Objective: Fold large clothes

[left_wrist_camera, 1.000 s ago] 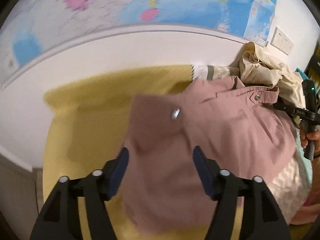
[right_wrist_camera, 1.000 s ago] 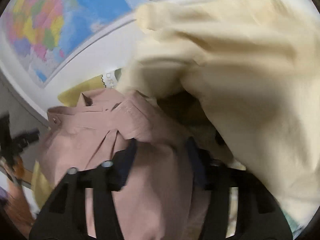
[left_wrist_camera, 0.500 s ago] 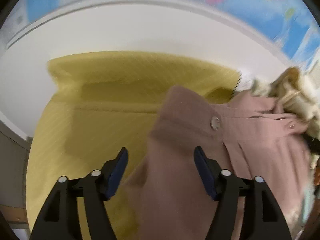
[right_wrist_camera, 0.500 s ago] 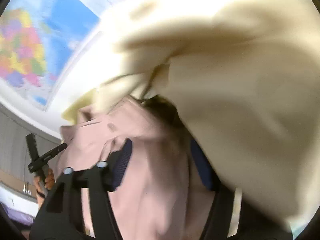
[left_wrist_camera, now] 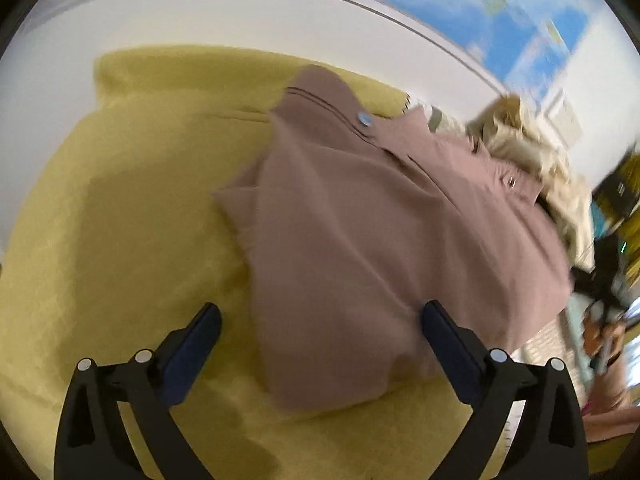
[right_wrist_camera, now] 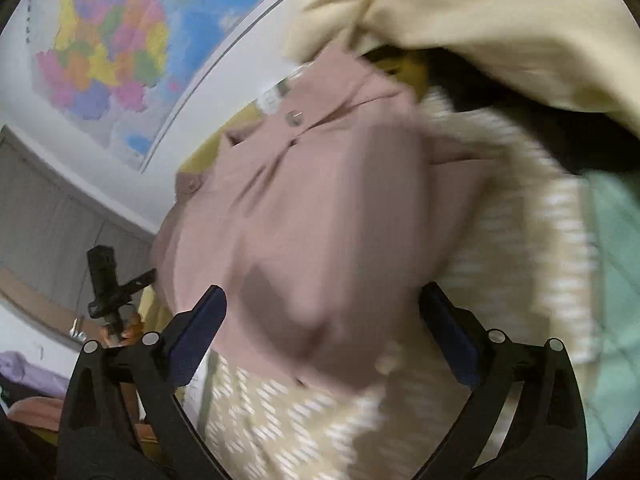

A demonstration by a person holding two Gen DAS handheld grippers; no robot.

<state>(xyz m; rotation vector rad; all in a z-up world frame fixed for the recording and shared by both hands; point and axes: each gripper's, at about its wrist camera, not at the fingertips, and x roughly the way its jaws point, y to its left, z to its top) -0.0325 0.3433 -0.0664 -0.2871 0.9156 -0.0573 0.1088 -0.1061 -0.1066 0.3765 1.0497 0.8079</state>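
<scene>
Dropped a moment ago from both now-spread claws (left_wrist_camera: 320, 340) (right_wrist_camera: 320, 328), pink shirt (left_wrist_camera: 380, 220) lying folded just ahead on yellow blanket (left_wrist_camera: 120, 200).

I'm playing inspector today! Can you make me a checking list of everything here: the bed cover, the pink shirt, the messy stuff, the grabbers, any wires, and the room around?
Surface: yellow cover, wrinkled, with the clothes lying on it.
Job's things: pink shirt, folded into a bundle, buttoned placket facing up, lying on the yellow cover.
Clutter: cream garment heaped beside the shirt's collar end; patterned beige cloth under the shirt's edge; mint cloth at the side.
Grippers: left gripper open, fingers either side of the shirt's near edge, holding nothing; right gripper open over the shirt, holding nothing.
Cables: nothing seen.
Surroundings: world map on a white wall; grey cabinet doors.
</scene>
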